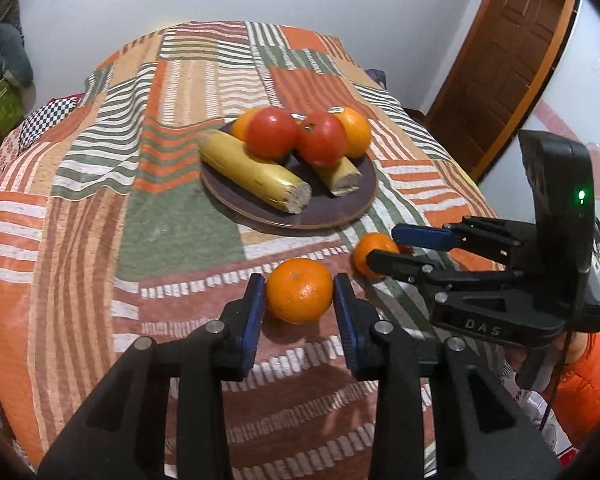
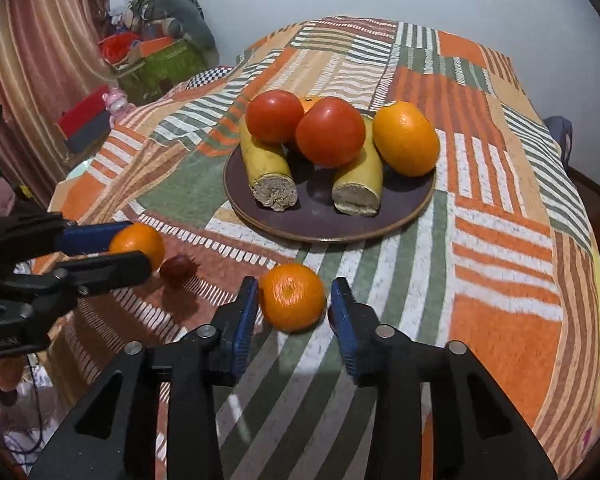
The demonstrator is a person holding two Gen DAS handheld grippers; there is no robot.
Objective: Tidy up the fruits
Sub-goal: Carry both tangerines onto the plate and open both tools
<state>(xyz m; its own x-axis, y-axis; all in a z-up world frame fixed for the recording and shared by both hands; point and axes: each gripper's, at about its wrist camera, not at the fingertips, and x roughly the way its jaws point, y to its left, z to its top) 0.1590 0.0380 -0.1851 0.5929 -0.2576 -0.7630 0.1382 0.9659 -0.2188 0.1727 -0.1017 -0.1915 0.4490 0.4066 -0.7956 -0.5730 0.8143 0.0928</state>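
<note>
Now left gripper pinches a mandarin btwn its blue pads, just short of the plate — right gripper brackets a 2nd mandarin, left pad touching, right pad just clear — jaws not clamped.

A room in a home. A round table is covered by a patchwork cloth in orange, green and white stripes, on which stands a dark plate of fruit. Plain white walls, a panelled wooden door, a striped curtain and a green box of household clutter surround it.
</note>
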